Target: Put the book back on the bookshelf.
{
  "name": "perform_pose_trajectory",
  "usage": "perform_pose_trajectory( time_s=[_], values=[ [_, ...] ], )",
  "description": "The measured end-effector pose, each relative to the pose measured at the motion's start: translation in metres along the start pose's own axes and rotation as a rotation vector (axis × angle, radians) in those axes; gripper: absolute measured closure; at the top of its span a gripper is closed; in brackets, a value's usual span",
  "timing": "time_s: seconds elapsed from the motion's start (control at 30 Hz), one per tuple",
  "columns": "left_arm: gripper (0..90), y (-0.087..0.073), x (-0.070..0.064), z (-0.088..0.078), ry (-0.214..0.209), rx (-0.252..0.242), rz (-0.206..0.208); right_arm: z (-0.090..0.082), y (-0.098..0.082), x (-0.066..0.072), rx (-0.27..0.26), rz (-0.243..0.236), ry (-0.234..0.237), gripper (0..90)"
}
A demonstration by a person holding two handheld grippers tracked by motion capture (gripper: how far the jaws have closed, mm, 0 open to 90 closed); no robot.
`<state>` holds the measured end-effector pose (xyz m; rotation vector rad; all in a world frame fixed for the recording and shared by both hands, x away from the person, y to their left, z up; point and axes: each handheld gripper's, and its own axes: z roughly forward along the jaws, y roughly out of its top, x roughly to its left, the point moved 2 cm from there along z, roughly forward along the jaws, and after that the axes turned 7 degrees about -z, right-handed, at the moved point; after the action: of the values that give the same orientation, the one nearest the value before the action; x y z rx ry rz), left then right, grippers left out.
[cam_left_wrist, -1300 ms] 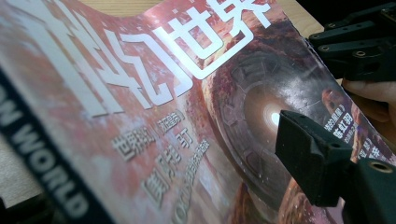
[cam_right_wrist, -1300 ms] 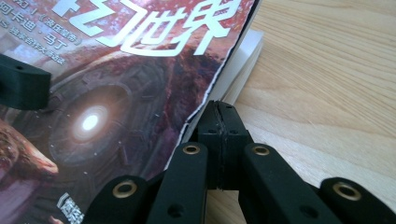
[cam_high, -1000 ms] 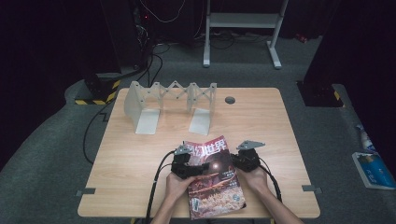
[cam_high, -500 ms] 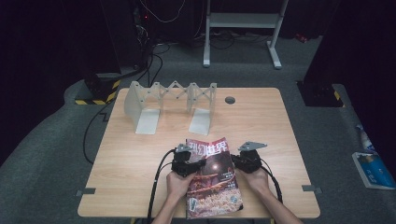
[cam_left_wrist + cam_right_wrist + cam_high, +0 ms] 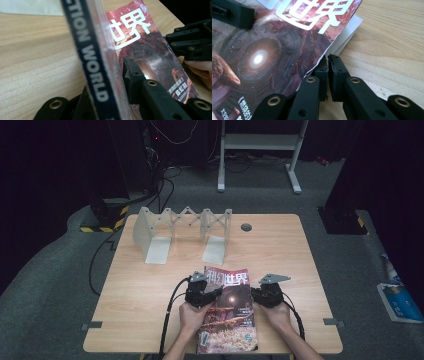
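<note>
High view, magazine: a glossy magazine [image 5: 230, 312] lies at the near edge of the wooden bench [image 5: 150, 290], long axis running away from the person, white title characters at the far end.
High view, claws: the left claw [image 5: 214, 292] sits at the magazine's left edge, the right claw [image 5: 254, 293] at its right edge.
High view, rack: a pale folding rack [image 5: 185, 232] with accordion struts stands empty at the far left of the bench.
Left gripper view: the left claw [image 5: 105, 82] has just been closing and clamps the magazine's dark spine [image 5: 92, 57], one jaw on the cover, one beneath; white letters run along the spine.
Right gripper view: the right claw [image 5: 327, 65], its jaws just easing apart but nearly together, pinches the thin, ragged cover edge [image 5: 317, 63]; white inner pages [image 5: 348, 32] fan out beyond.
</note>
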<state>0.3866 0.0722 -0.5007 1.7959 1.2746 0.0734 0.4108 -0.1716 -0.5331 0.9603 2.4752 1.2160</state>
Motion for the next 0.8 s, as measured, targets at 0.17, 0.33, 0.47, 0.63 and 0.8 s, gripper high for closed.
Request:
perform_pose_trajectory(
  time_s=[0.17, 0.33, 0.47, 0.63, 0.8],
  values=[
    [79.1, 0.007, -0.007, -0.004, -0.002, 0.006, 0.034, -0.004, -0.002, -0.001, -0.017, 0.006, 0.009, 83.1],
    [79.7, 0.013, -0.015, -0.009, -0.003, 0.011, 0.068, -0.009, -0.003, -0.002, -0.031, 0.015, 0.014, 81.8],
    [80.4, 0.018, -0.023, -0.014, -0.002, 0.011, 0.116, -0.013, -0.005, -0.003, -0.053, 0.029, 0.018, 80.9],
    [80.8, 0.025, -0.031, -0.018, -0.010, 0.020, 0.153, -0.018, -0.007, -0.005, -0.057, 0.025, 0.008, 79.6],
    [80.9, 0.033, -0.041, -0.025, -0.011, 0.023, 0.192, -0.025, -0.012, -0.010, -0.053, 0.014, -0.023, 78.8]
  ],
)
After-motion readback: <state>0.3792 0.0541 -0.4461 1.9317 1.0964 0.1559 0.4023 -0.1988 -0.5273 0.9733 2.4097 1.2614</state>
